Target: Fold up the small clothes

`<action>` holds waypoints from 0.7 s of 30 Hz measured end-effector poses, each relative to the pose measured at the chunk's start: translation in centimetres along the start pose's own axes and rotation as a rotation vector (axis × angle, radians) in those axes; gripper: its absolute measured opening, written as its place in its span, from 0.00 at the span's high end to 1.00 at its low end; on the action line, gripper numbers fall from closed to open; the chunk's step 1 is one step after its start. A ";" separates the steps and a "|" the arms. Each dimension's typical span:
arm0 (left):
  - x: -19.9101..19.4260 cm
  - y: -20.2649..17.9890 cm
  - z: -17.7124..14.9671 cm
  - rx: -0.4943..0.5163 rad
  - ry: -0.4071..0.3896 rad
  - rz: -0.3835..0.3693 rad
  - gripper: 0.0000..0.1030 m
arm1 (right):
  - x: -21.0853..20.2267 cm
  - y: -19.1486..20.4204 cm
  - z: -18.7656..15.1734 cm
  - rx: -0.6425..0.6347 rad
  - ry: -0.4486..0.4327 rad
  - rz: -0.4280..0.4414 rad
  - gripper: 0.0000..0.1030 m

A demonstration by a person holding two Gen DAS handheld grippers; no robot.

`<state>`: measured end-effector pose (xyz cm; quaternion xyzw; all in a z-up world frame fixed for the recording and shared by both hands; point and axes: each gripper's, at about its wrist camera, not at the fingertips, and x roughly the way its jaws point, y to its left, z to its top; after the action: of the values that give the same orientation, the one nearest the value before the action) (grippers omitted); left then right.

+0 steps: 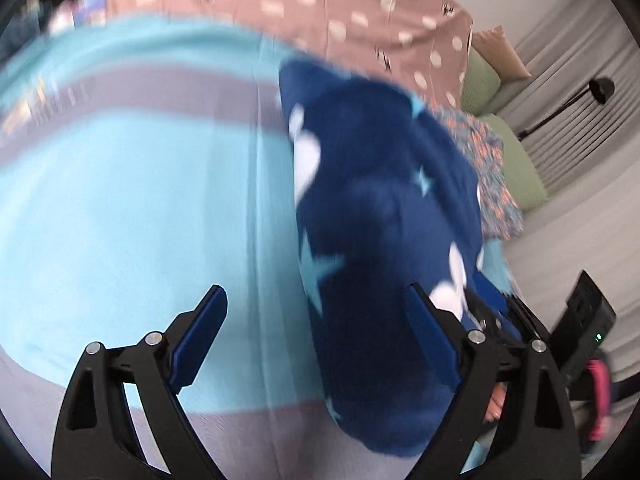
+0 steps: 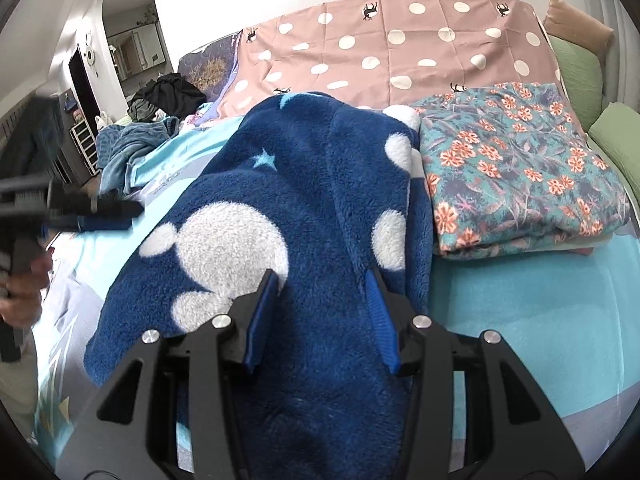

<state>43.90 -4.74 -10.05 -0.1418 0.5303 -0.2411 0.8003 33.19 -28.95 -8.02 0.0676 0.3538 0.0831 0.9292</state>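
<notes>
A navy fleece garment with white blobs and light blue stars lies on the turquoise bed sheet. My right gripper is open, jaws apart over the fleece, with fabric between the fingers. In the left wrist view the same garment lies to the right. My left gripper is open and empty above the sheet, its right finger at the garment's edge. The left gripper also shows blurred at the left of the right wrist view.
A folded floral cloth lies right of the fleece. A pink polka-dot cover hangs behind. Green cushions sit at the right. Crumpled blue and dark clothes lie at the back left.
</notes>
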 end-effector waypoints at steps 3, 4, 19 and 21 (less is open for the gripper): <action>1.5 1.3 -0.5 -0.059 0.053 -0.067 0.09 | -0.1 0.2 0.0 -0.008 0.004 -0.008 0.55; 1.8 1.7 -0.5 -0.082 0.064 -0.086 0.06 | -0.1 0.2 0.0 -0.008 0.004 -0.008 0.55; 10.0 0.3 -0.8 -0.268 0.306 -0.527 0.01 | -0.3 -0.3 -0.2 0.030 -0.014 0.032 0.55; 10.4 -1.0 -0.8 -0.248 0.303 -0.481 0.05 | -0.4 -0.3 -0.3 0.031 -0.016 0.032 0.55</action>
<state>46.27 -11.13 -18.06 -0.3224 0.6204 -0.3754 0.6085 32.75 -29.33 -8.08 0.0884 0.3465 0.0919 0.9293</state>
